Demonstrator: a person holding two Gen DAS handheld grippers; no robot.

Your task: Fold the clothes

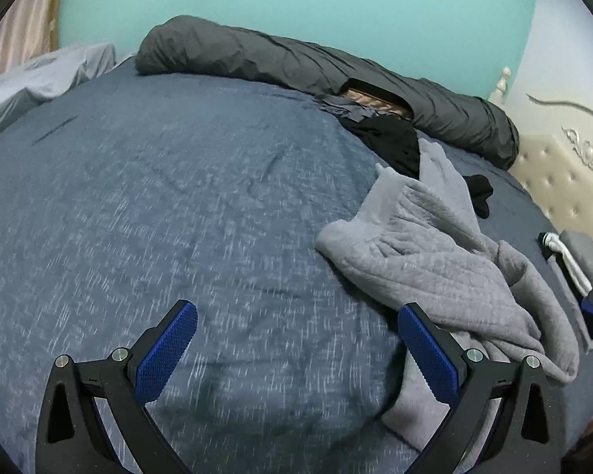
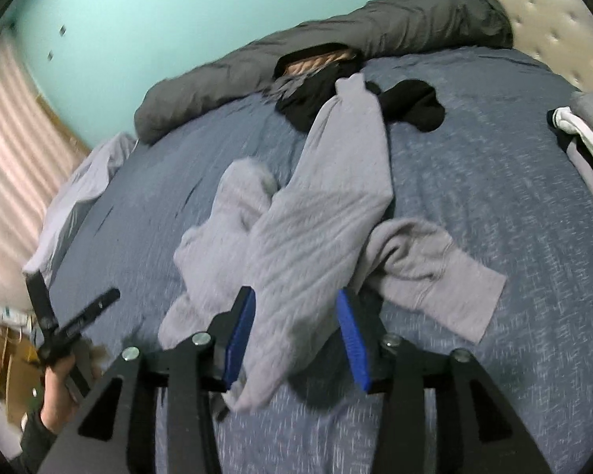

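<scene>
1. In the left wrist view the left gripper [image 1: 296, 328] sits at the bottom of the frame with its jaws spread wide apart, nothing between them but the blue bedspread [image 1: 170, 197].
2. Its right-hand blue pad [image 1: 427, 351] stands at the edge of the grey sweatshirt [image 1: 435, 245]; whether it touches the cloth cannot be told.
3. That sweatshirt lies crumpled in the right half of the frame, one sleeve reaching up toward a black garment [image 1: 391, 142].
4. In the right wrist view the right gripper [image 2: 296, 335] is at bottom centre, jaws partly open, with a fold of the grey sweatshirt [image 2: 316, 217] running between the blue pads [image 2: 239, 339] (the gap looks wider than the cloth, so no clamp shows).
5. The sweatshirt spreads up the middle of the frame; a cuffed sleeve lies flat at right.
6. A black garment [image 2: 415, 106] lies at upper centre, before a rolled dark grey duvet [image 2: 257, 63].
7. At lower left a hand [image 2: 59, 387] grips the other tool's handle.
</scene>
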